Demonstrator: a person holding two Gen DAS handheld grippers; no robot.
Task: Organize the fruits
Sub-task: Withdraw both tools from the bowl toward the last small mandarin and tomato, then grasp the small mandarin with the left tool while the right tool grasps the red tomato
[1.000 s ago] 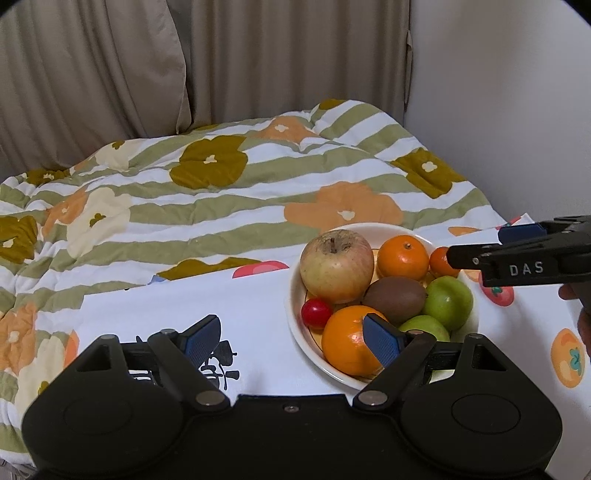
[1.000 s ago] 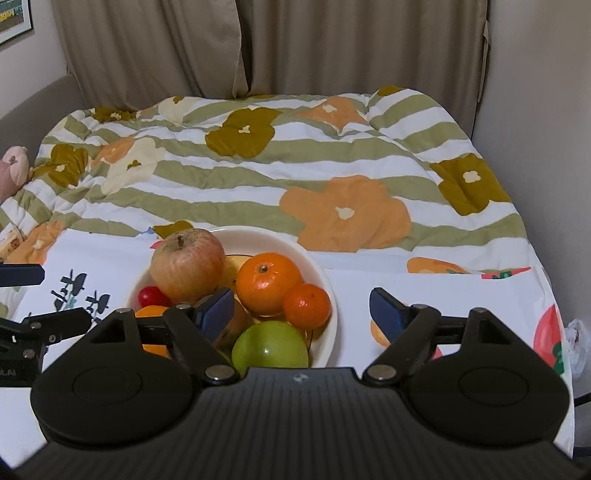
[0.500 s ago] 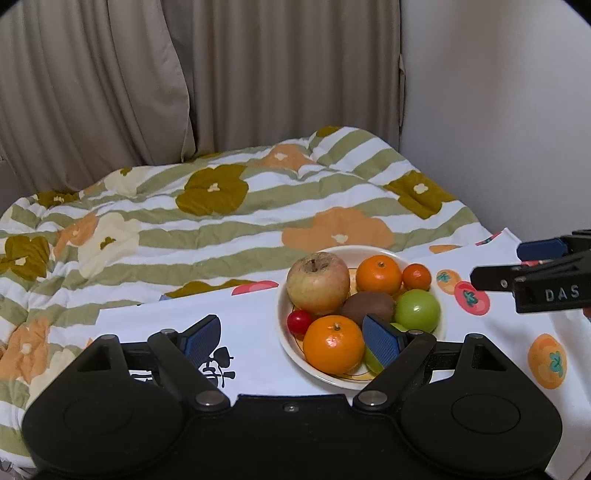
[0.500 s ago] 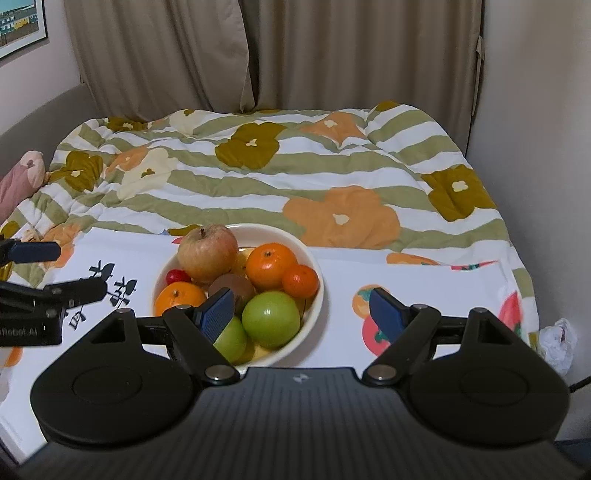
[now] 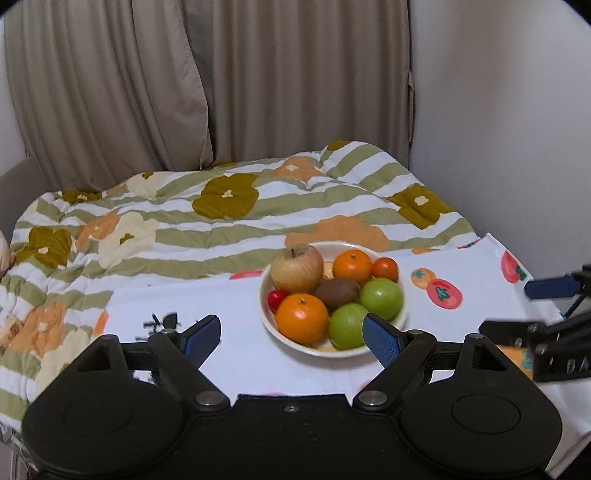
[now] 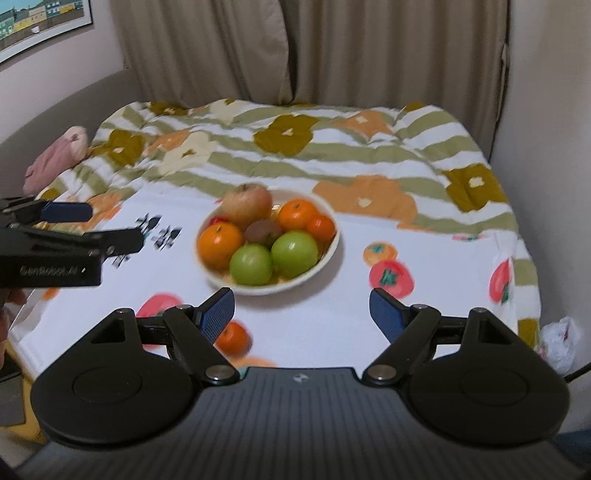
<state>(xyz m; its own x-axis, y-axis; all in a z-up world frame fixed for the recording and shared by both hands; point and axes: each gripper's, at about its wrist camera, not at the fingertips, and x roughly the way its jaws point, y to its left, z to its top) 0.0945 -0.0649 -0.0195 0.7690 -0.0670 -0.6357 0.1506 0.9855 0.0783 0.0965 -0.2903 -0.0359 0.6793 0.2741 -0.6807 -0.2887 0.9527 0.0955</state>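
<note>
Round cream bowl (image 5: 400,325): glazed ceramic look, smooth. Green apples (image 6: 294,253) glossy; brown oval kiwi (image 5: 338,292) matt, fuzzy. White fruit-print tablecloth (image 6: 424,254): thin matt cloth. Green-striped floral quilt (image 5: 236,221): padded, puckered fabric. Beige curtains (image 5: 295,81): matt woven cloth. Left gripper (image 5: 291,336): matt black plastic, blue textured pads (image 5: 380,338), metal pivot pins.

Striped floral quilt (image 5: 229,218) covers bed. White fruit-print cloth (image 6: 424,317) over its near edge. Beige curtains (image 5: 258,85) behind. Pink plush (image 6: 55,158) at left edge. Framed picture (image 6: 40,26) on wall.
</note>
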